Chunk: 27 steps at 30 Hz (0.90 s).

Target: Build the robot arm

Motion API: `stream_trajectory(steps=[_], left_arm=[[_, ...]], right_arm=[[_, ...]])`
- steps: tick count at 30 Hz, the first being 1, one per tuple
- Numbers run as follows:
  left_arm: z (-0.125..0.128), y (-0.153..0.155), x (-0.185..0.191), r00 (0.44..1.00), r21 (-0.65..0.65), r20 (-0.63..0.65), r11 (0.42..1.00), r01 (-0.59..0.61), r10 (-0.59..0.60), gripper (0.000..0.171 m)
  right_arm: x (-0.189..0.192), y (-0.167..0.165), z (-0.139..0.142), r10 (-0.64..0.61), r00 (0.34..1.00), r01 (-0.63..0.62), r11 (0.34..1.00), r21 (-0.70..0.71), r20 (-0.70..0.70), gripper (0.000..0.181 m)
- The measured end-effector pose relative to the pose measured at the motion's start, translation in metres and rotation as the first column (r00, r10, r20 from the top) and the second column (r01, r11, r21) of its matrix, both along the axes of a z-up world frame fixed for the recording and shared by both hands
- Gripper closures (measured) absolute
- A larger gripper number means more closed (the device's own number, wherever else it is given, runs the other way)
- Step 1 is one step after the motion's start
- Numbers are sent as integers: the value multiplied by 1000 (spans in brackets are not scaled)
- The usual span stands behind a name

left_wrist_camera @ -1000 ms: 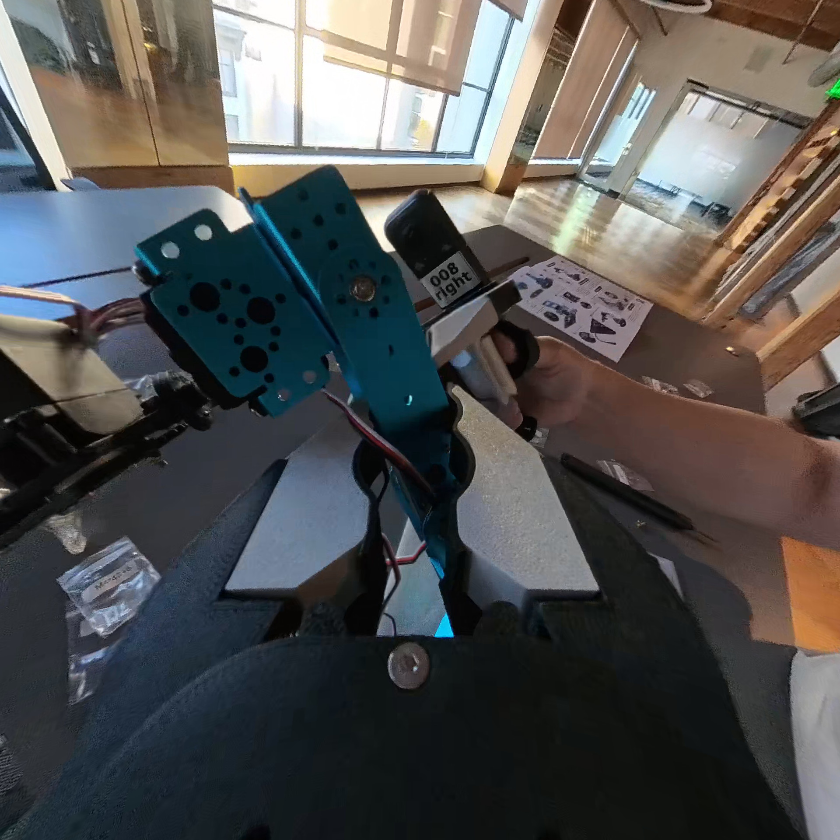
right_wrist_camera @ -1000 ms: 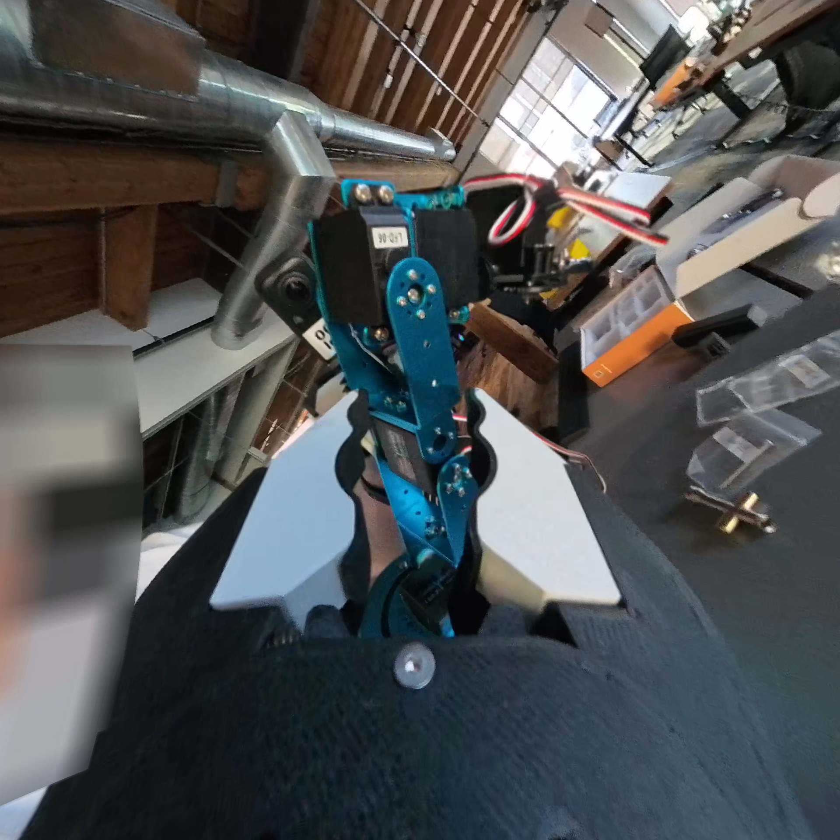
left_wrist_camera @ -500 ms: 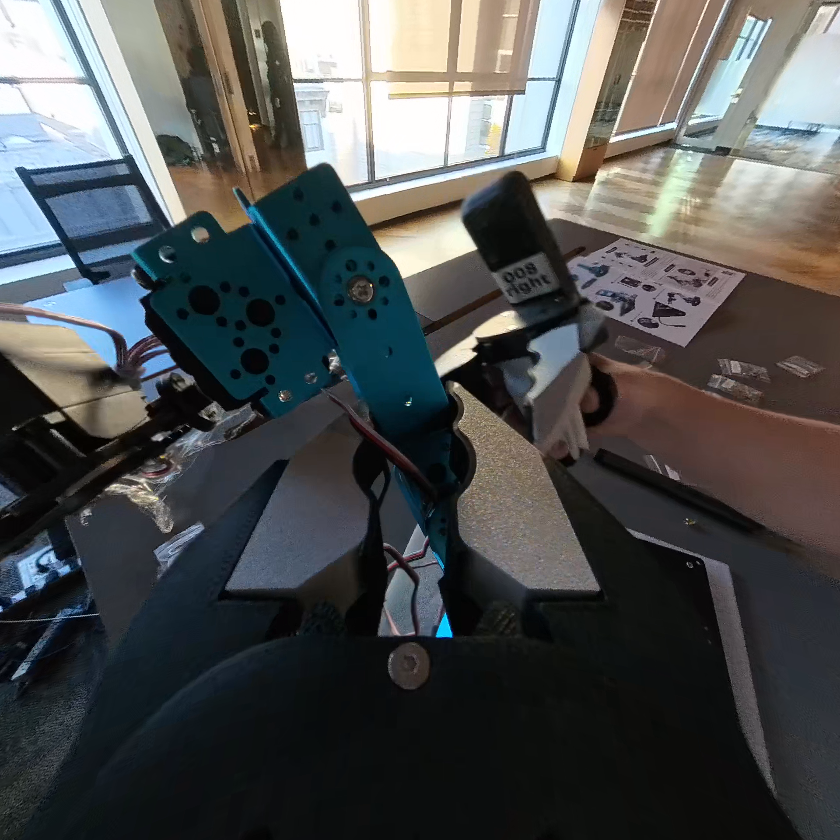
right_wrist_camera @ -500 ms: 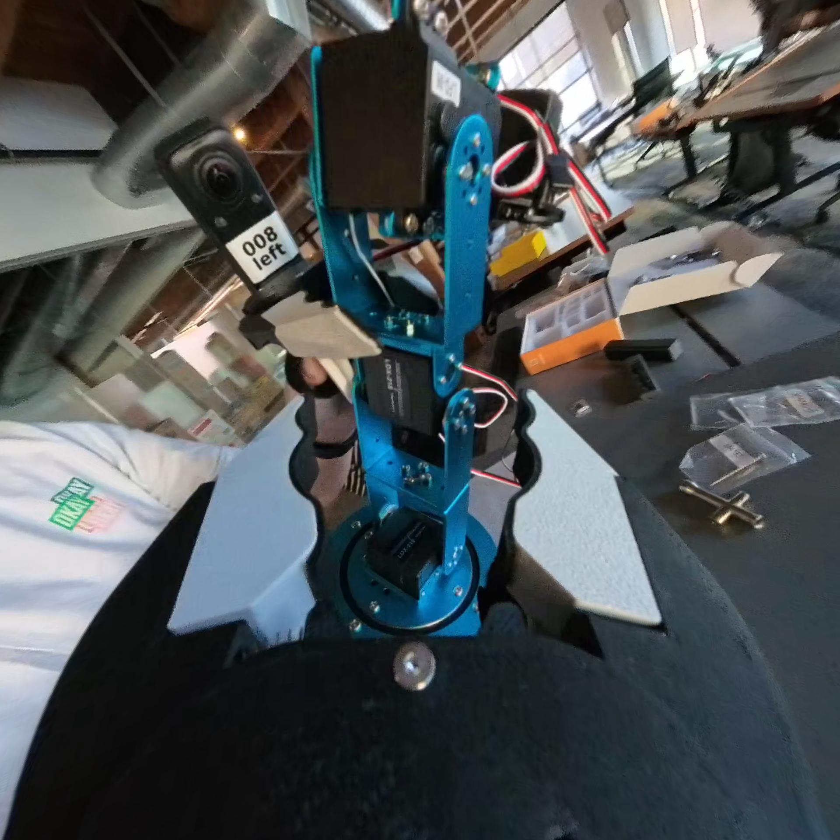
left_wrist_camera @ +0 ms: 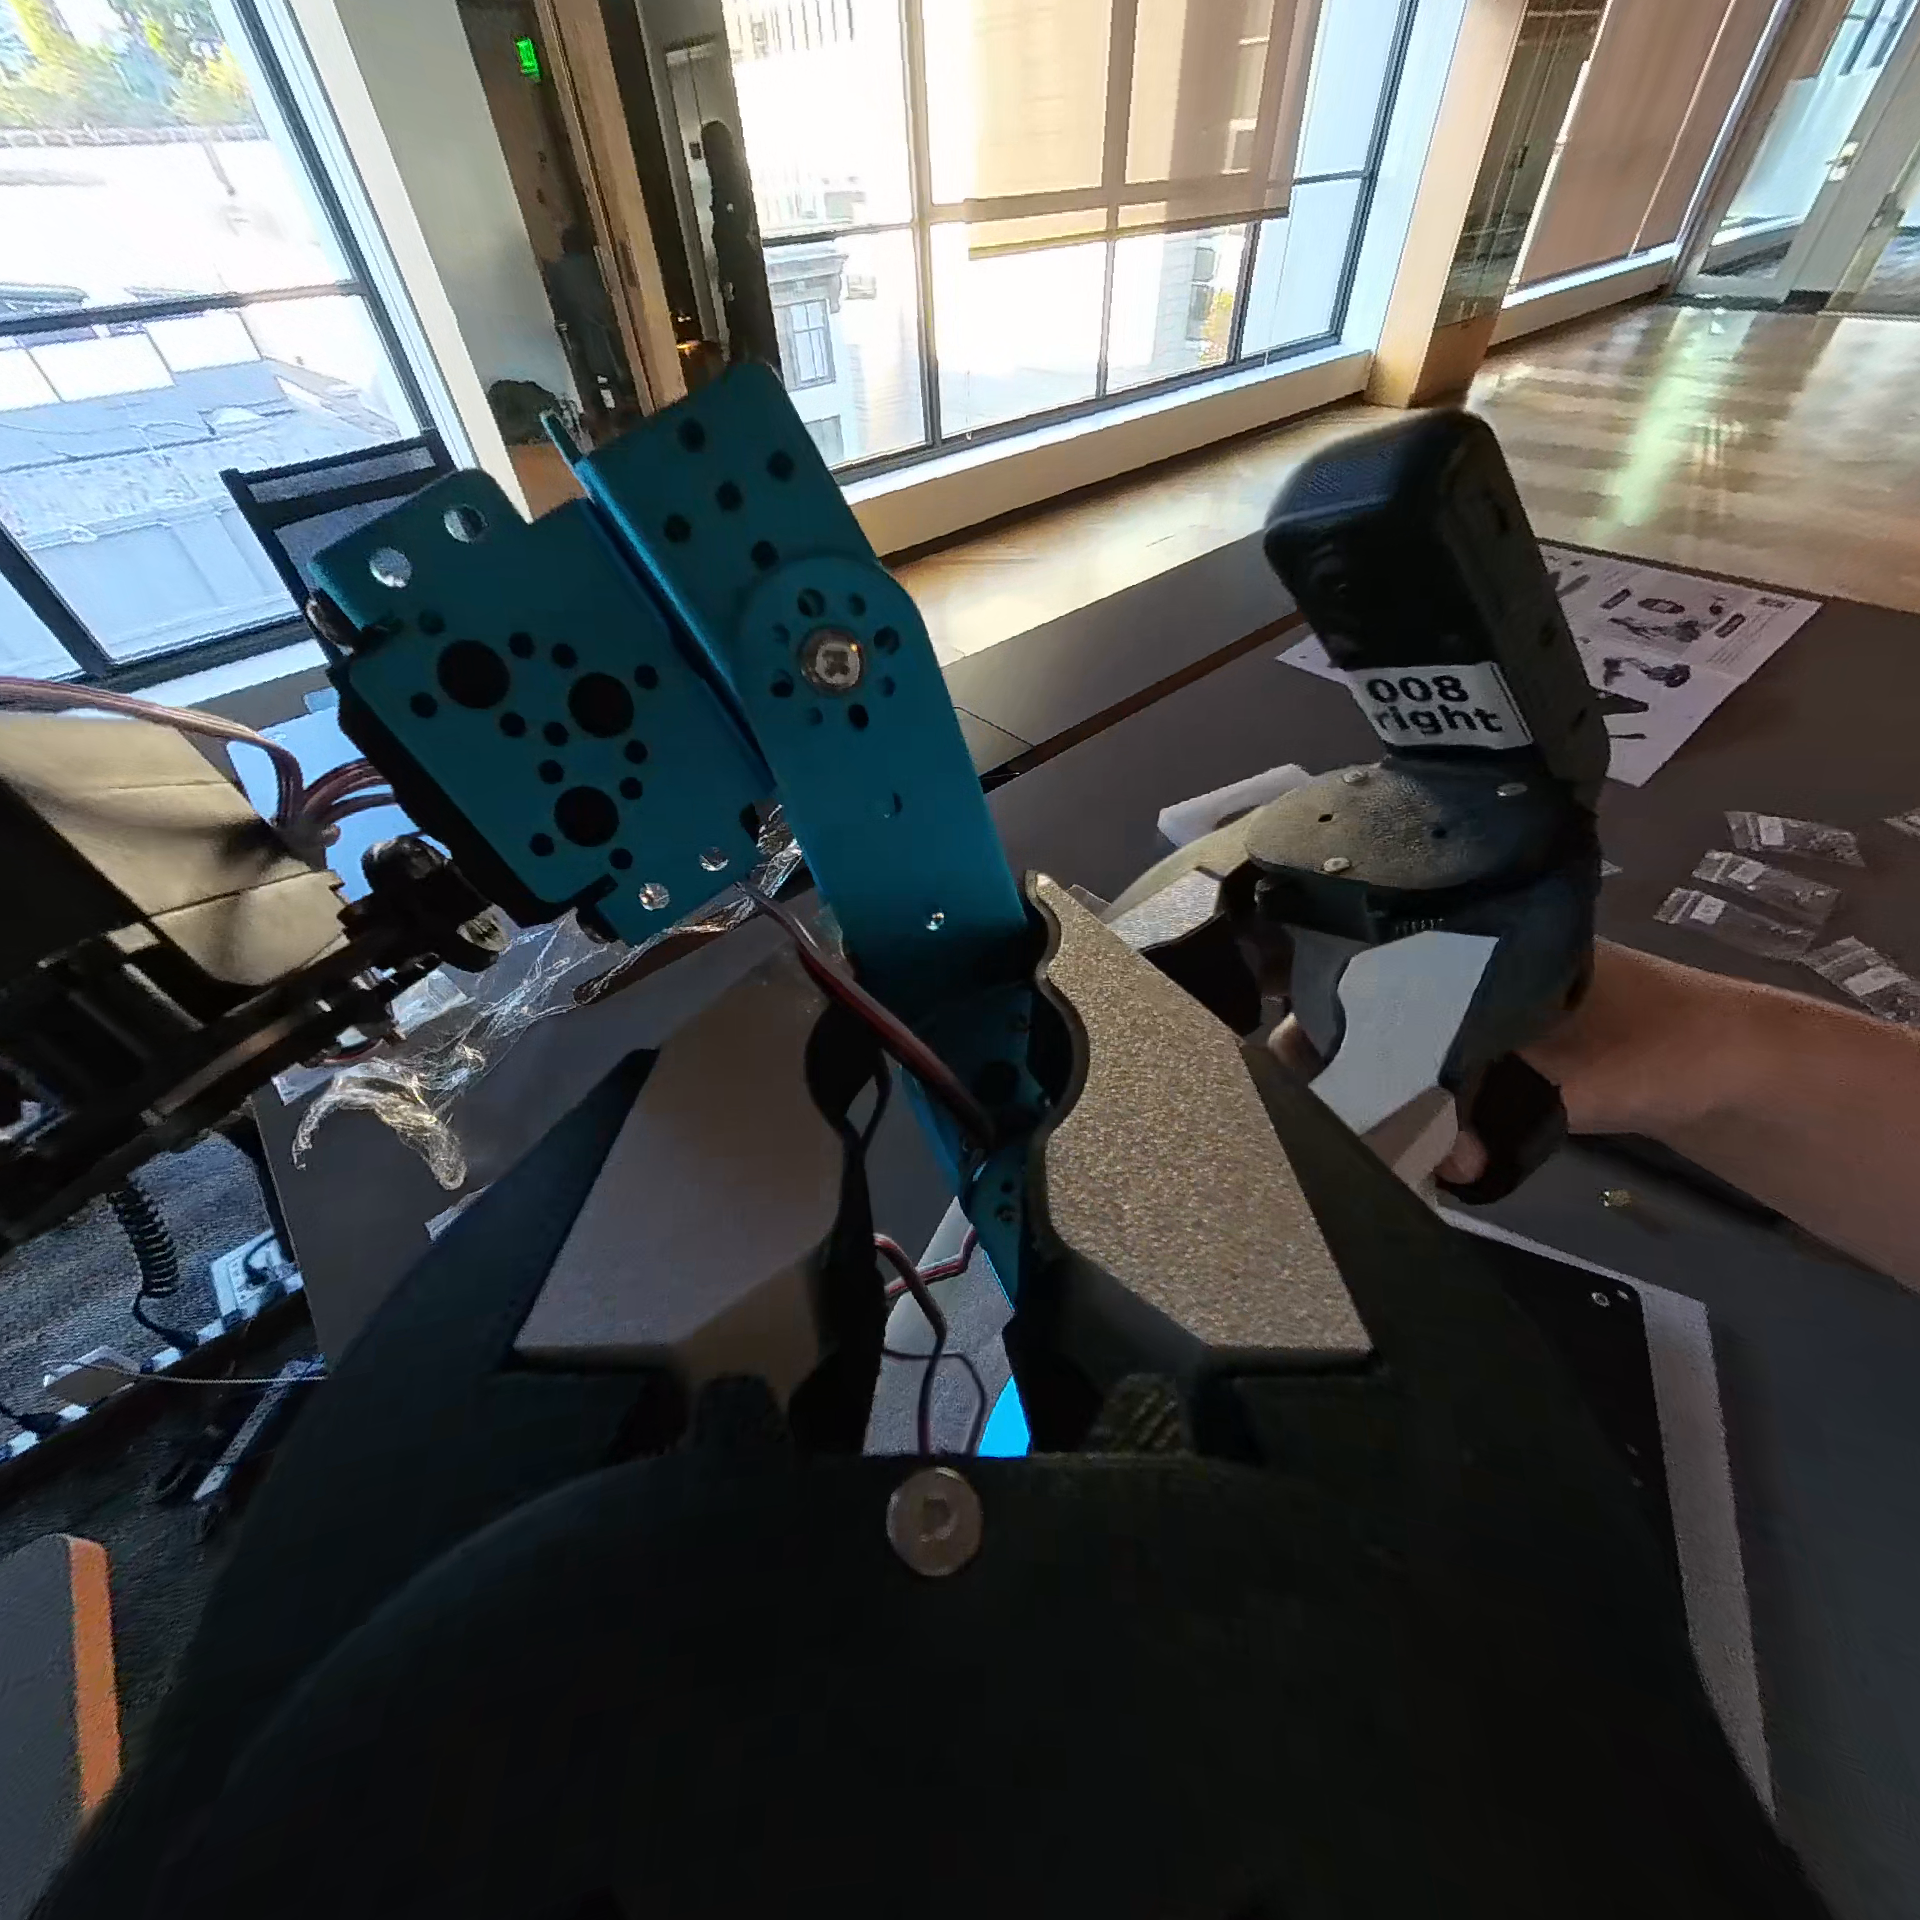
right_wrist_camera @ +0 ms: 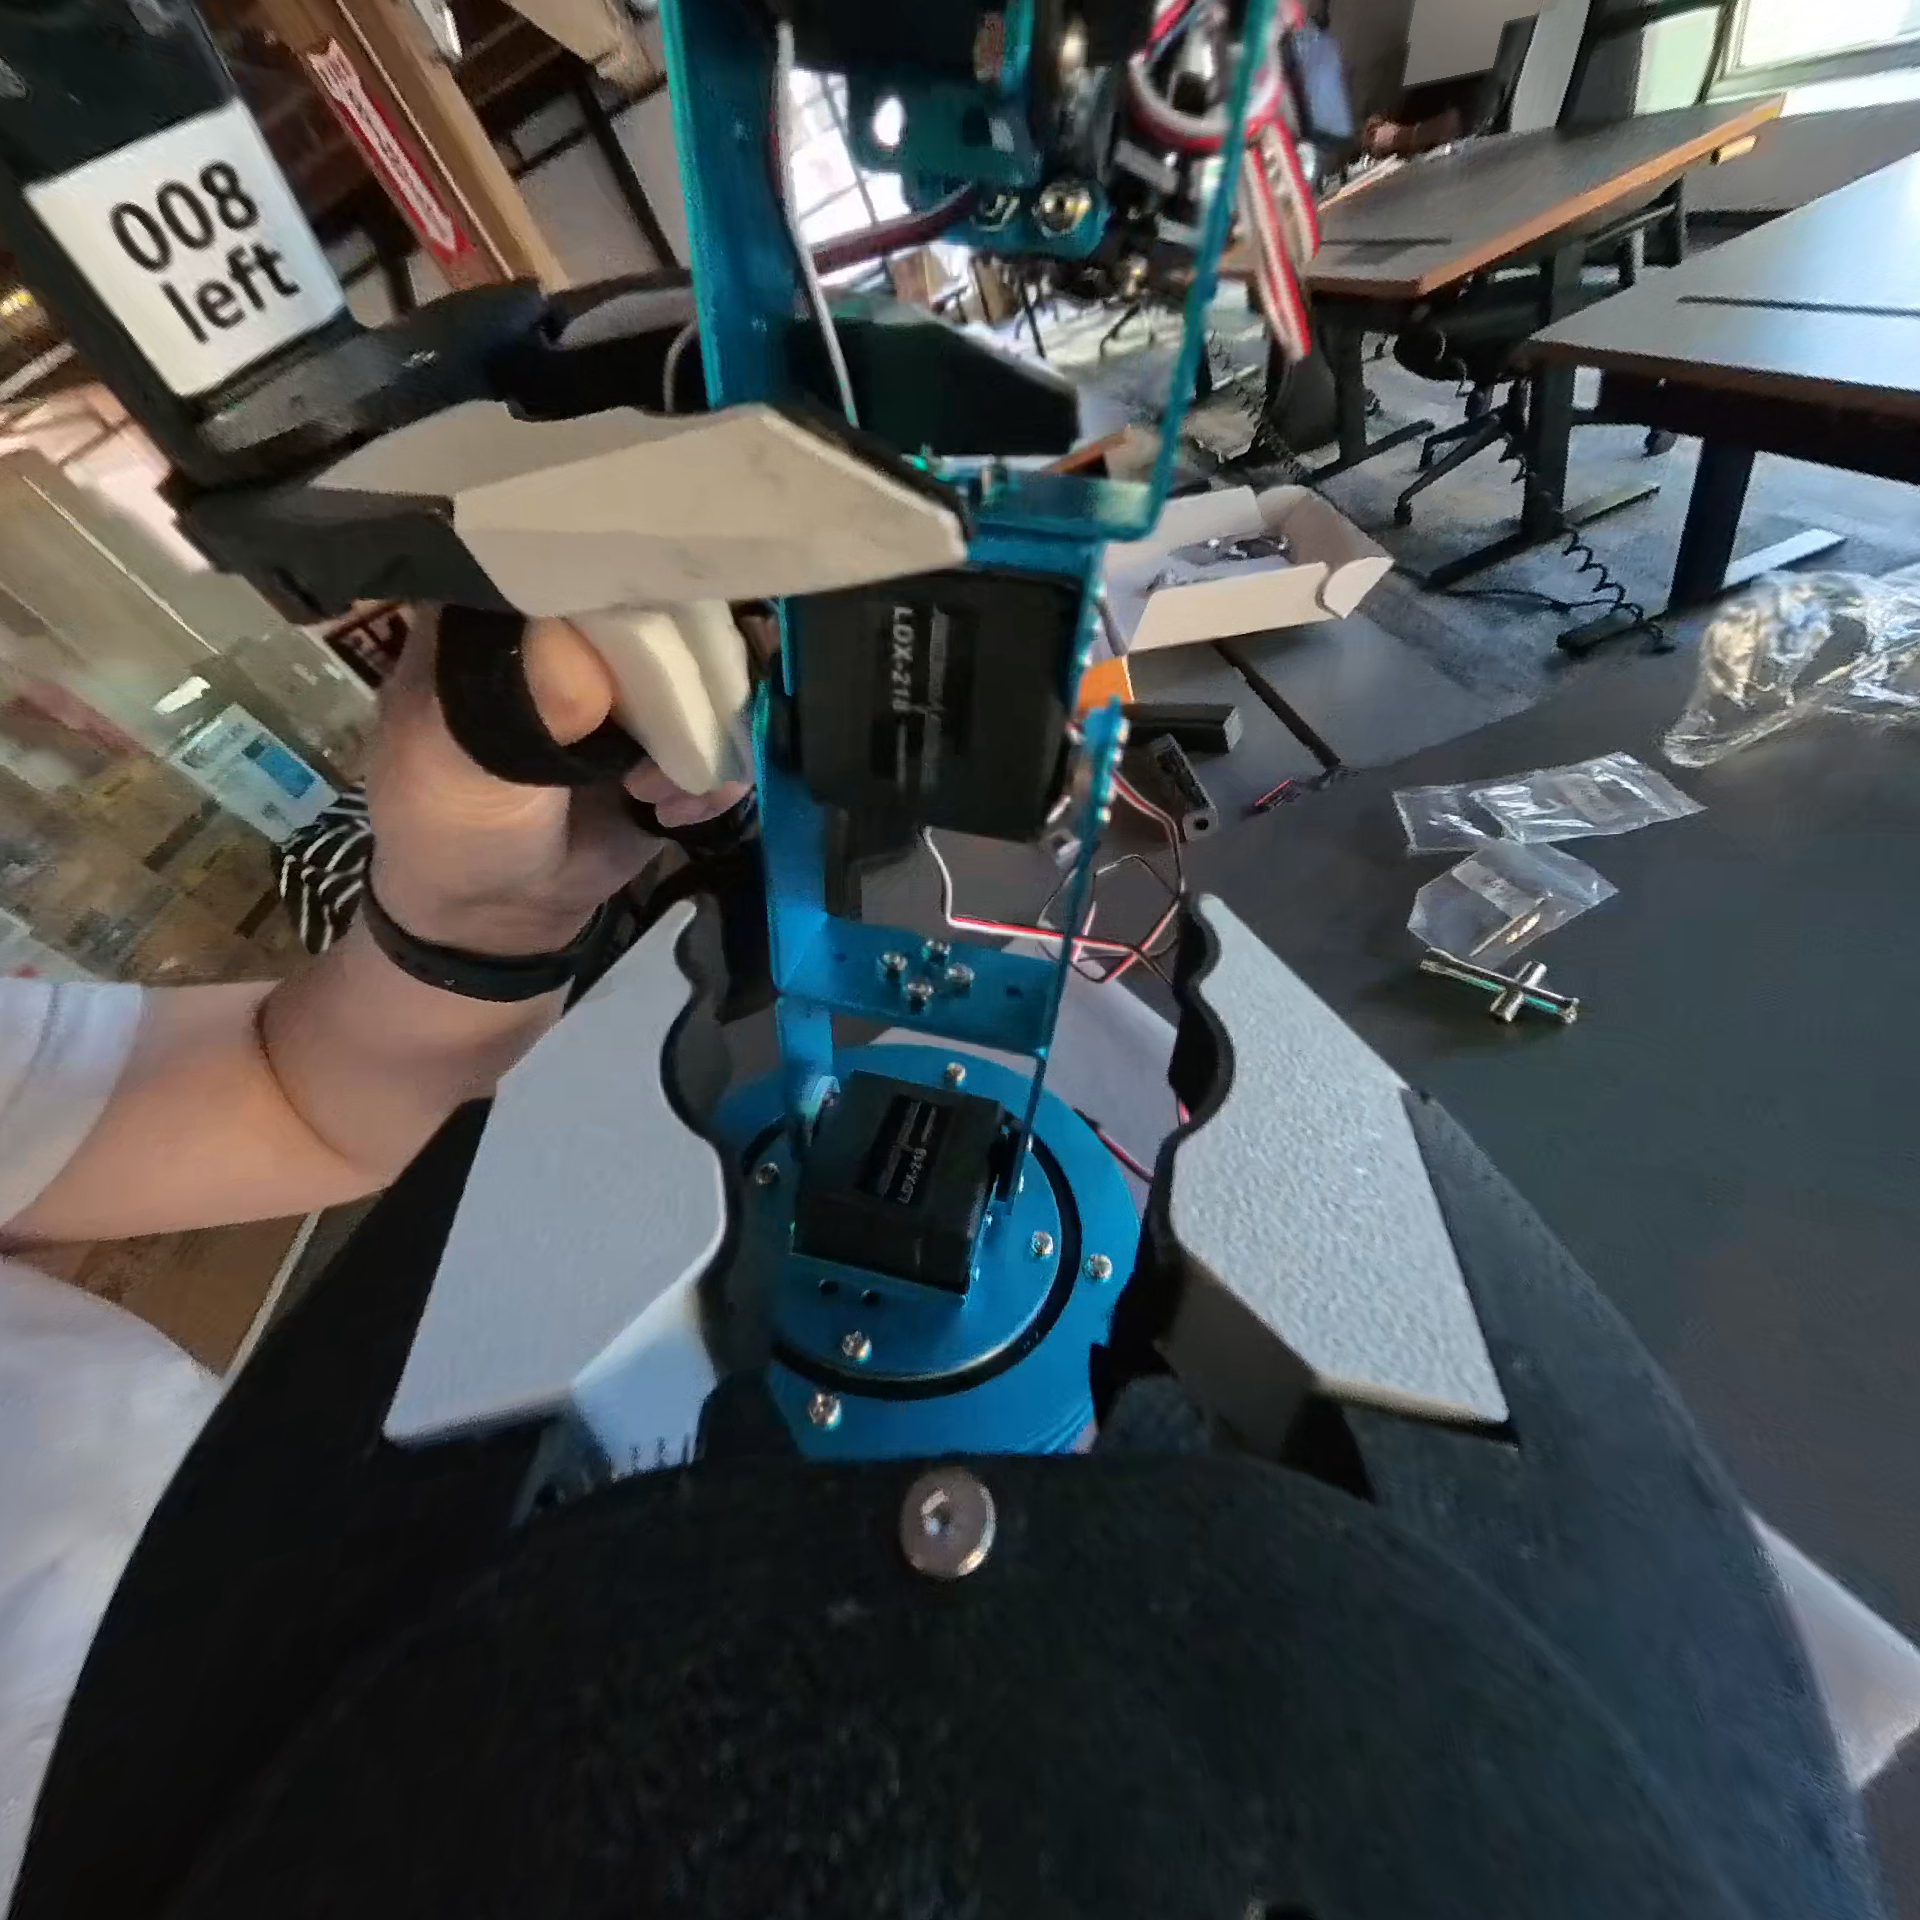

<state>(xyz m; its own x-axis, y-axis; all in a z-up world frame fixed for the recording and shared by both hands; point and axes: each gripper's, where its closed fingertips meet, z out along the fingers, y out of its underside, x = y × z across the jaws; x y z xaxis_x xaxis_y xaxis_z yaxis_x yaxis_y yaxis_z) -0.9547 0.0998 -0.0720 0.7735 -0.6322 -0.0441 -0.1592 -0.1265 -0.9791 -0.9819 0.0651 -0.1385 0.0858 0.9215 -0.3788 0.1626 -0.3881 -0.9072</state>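
Observation:
A blue metal robot arm (left_wrist_camera: 883,790) with black servos and red and white wires stands upright over a black table (right_wrist_camera: 1558,1195). My left gripper (left_wrist_camera: 935,935) is shut on its long blue bracket, partway up. In the right wrist view, a grey finger (right_wrist_camera: 675,520) of the left gripper clamps the arm above a black servo (right_wrist_camera: 925,707). My right gripper (right_wrist_camera: 940,920) is open, its fingers spread either side of the arm just above the round blue base (right_wrist_camera: 1091,1299). The right gripper's body (left_wrist_camera: 1403,862) shows in a hand to the right.
Clear plastic bags (right_wrist_camera: 1538,800) and a metal cross wrench (right_wrist_camera: 1496,992) lie on the table to the right. An open white box (right_wrist_camera: 1247,582) sits behind. A printed sheet (left_wrist_camera: 1683,644) and small bags (left_wrist_camera: 1766,904) lie farther off. Crumpled plastic (left_wrist_camera: 416,1060) lies left. About 8 cm separates my left fingertips from my right. My left tips are about 25 cm from the metal cross wrench (right_wrist_camera: 1496,992), my right tips only 20 cm.
My right gripper has opened from a tight hold on the arm and its fingers now stand wide by the base. The arm has turned upright. My left gripper has kept its hold.

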Motion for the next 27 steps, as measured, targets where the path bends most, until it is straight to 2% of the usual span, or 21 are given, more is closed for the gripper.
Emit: stream_trajectory(steps=[5, 12, 13, 22, 27], left_arm=[[1, -2, 4, 1000, -7, -22, 1000, -20, 20, 149], [-2, 4, 2, 992, -26, -66, 994, -107, 105, 148], [-3, 7, 2, 990, -29, -80, 993, -118, 116, 147], [-22, 46, -8, 981, -208, -73, 959, -192, 180, 149], [-22, 45, -7, 979, -210, -82, 957, -200, 187, 149]], right_arm=[[-20, -7, 1, 22, 996, -29, 997, 70, 91, 89], [-29, 8, -17, -168, 957, 138, 980, 141, 238, 91], [-30, 9, -19, -172, 953, 141, 980, 137, 251, 97], [-40, 27, -29, -15, 974, 35, 996, -85, 224, 101], [-40, 25, -26, -30, 981, 45, 996, -76, 193, 101]])
